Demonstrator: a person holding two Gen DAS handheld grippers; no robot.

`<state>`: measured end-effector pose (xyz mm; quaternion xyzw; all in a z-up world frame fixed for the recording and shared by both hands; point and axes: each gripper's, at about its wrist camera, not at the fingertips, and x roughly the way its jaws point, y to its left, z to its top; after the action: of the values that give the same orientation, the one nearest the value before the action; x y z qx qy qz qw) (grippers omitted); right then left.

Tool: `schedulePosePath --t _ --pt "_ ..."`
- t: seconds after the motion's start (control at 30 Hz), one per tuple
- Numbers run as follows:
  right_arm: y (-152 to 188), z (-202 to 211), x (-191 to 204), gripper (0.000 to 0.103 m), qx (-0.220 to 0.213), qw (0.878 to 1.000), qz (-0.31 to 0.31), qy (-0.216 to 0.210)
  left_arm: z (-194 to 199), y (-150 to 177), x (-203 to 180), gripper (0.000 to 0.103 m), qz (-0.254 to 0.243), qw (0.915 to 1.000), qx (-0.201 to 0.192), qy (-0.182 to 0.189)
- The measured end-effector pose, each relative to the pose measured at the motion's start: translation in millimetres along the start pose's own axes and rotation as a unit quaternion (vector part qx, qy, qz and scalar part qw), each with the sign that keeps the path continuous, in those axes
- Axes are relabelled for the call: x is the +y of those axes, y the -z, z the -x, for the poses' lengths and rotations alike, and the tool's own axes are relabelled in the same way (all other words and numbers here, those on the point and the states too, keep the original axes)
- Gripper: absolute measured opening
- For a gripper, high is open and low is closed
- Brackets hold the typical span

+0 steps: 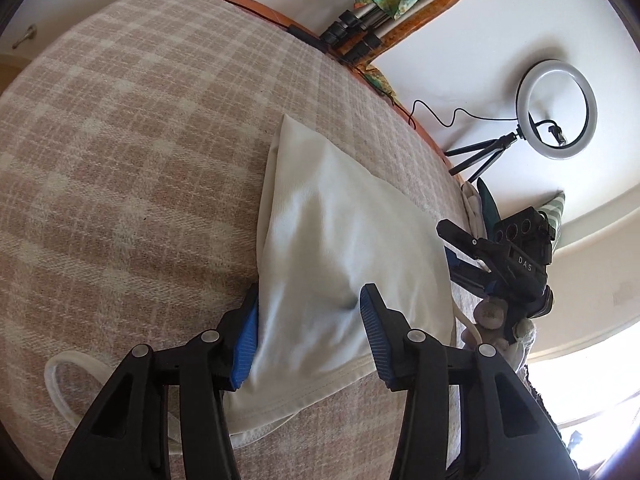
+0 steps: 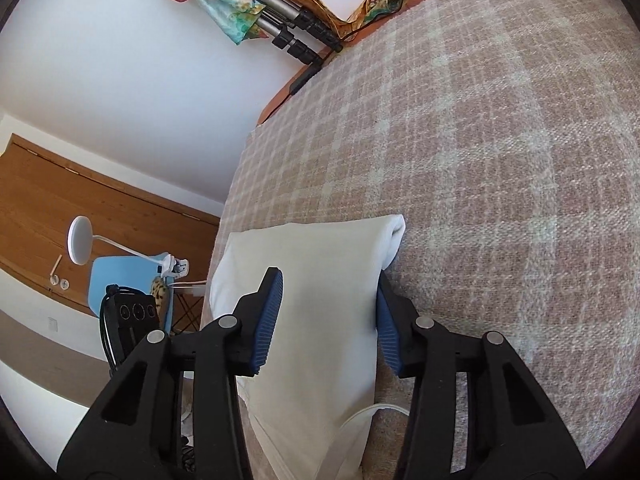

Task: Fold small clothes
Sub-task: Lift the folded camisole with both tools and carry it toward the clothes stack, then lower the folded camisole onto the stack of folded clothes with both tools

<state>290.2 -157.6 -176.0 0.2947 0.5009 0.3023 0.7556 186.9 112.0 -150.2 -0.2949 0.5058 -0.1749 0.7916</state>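
Ring light (image 1: 557, 109), tripod legs (image 1: 352, 36), beside blanket (image 1: 140, 140)

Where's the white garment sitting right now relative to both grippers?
The white ribbed cotton garment lies on the beige plaid blanket, and in both wrist views it sits between the open fingers of the left gripper and right gripper.

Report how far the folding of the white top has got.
Done: the white top lies on the checked blanket already doubled over, with a rolled fold edge showing in the right wrist view. In hand: the left tool and the right tool are both open astride the cloth, neither clamped. Left: the straps stick out loose, so at least one more fold seems due.
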Motion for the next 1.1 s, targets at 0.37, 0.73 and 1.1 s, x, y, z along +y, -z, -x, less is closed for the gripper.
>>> schedulePosePath --t 0.37,0.73,1.1 --pt "-3 -6 7 0.012 -0.003 1.0 0.002 0.029 -1 0 -19 0.015 -0.045 0.997 -0.009 -0.062" --pt "8 19 57 0.01 -0.037 0.994 0.072 0.073 15 12 -61 0.012 -0.116 0.9884 -0.047 -0.087" --pt "16 91 66 0.01 -0.079 0.99 0.081 0.084 16 32 -117 0.012 -0.167 0.983 -0.054 -0.053"
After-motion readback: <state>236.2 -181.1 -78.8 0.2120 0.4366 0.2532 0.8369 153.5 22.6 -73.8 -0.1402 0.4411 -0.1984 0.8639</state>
